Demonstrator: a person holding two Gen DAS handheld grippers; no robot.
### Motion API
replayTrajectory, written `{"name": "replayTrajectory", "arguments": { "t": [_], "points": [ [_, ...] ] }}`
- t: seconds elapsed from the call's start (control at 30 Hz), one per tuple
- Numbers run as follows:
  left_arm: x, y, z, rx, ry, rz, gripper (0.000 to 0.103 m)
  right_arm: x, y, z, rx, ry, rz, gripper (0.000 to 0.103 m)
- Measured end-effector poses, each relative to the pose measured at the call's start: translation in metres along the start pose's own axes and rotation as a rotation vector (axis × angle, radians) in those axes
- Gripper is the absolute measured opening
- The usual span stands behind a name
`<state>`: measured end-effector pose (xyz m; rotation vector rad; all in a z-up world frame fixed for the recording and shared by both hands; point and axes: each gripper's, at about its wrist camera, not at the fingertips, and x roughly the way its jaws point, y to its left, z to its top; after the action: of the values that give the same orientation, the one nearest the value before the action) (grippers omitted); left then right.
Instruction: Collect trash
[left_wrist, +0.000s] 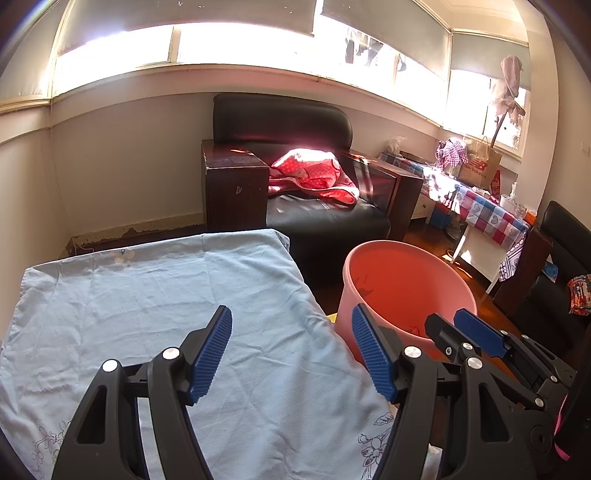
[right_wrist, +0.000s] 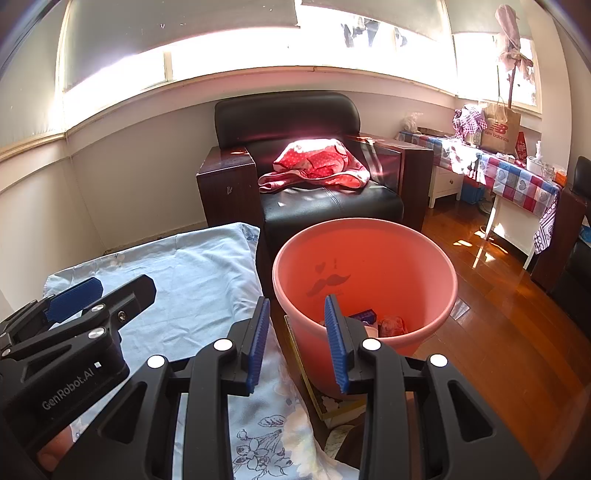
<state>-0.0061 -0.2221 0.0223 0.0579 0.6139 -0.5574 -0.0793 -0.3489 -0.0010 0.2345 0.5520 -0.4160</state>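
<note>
Armchair (right_wrist: 317, 184): black, by far wall, red cloth (right_wrist: 317, 166) on seat.
Sheet (left_wrist: 166, 314): pale blue, covers surface left of bin.
Bin (right_wrist: 364, 280): pink, on wood floor; trash (right_wrist: 391, 326) inside at bottom.
L gripper (left_wrist: 291, 350): spread wide, empty, over sheet edge.
R gripper (right_wrist: 297, 339): jaws apart, nothing btwn, at bin's near rim.

The pink bin (right_wrist: 369, 266) is hiding most of its contents: only a dark blue scrap (right_wrist: 364, 315) and a reddish wrapper (right_wrist: 393, 326) are peeking out, too small to identify. The right gripper (right_wrist: 297, 341) is covering the bin's near rim. The blue cloth (left_wrist: 166, 295) is running off the frame's bottom edge.
</note>
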Motion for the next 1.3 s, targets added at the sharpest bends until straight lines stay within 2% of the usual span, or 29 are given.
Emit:
{"name": "replayTrajectory", "arguments": {
  "t": [1.3],
  "points": [
    [0.002,0.003,-0.009,-0.006,0.015,0.006,0.066,0.002,0.001,-0.009,-0.011,0.011,-0.002,0.032]
  ]
}}
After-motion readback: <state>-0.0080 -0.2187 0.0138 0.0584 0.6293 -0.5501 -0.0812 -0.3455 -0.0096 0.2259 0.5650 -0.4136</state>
